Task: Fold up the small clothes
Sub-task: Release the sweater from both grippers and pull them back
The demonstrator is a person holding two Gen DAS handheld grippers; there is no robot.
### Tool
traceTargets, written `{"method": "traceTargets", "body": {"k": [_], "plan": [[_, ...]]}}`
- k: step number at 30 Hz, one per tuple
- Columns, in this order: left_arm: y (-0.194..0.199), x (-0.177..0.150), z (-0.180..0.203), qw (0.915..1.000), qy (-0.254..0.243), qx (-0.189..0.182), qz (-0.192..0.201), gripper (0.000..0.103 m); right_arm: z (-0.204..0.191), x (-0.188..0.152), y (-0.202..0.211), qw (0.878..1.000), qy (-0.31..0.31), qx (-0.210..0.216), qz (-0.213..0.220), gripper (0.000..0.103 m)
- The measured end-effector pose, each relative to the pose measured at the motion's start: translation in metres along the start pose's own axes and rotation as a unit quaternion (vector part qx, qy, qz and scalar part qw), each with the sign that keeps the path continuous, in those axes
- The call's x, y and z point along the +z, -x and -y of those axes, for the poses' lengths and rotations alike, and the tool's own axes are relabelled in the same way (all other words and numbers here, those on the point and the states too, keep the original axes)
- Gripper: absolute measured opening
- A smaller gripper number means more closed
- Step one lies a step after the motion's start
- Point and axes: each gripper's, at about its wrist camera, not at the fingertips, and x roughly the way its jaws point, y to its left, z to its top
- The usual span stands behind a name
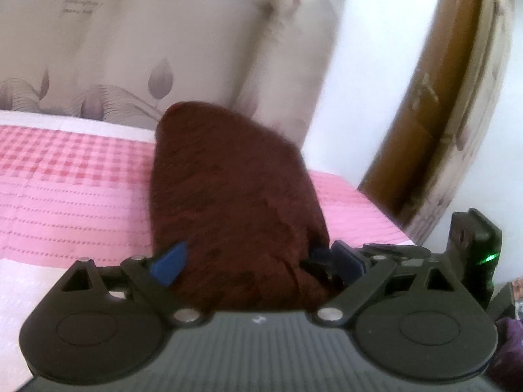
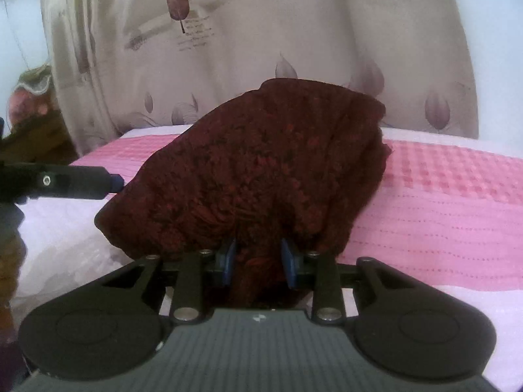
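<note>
Dark red knitted cloth (image 2: 261, 170) sits in the middle, over the pink bedcover (image 2: 441, 196). The right gripper (image 2: 260, 263) pinches a bunch of it. The left gripper (image 1: 258, 261) has its fingers spread wide around the cloth.

Soft, even daylight in both views, a bit washed out and hazy. The wall (image 1: 376, 65) glows pale blue-white, nearly blown out. The left view smears badly: the curtain (image 1: 196, 49) and the garment (image 1: 235, 196) lose their edges. The right view is sharper, its knit texture readable. Fisheye bends the wooden frame (image 1: 457, 98) into a curve; corners darken. Shadows stay faint on the bed (image 2: 441, 196).
</note>
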Motion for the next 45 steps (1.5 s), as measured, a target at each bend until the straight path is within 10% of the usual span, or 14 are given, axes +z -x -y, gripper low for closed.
{"method": "traceTargets", "body": {"k": [13,45], "plan": [[0.008,0.023,0.033,0.9775,-0.103,0.184,-0.008,0.096,0.006,-0.006,0.001,1.0,-0.019,0.012,0.021,0.035],[0.003,0.03,0.048,0.959,-0.149,0.241,0.001,0.096,-0.001,-0.007,0.003,0.999,-0.017,0.009,0.036,0.045]]}}
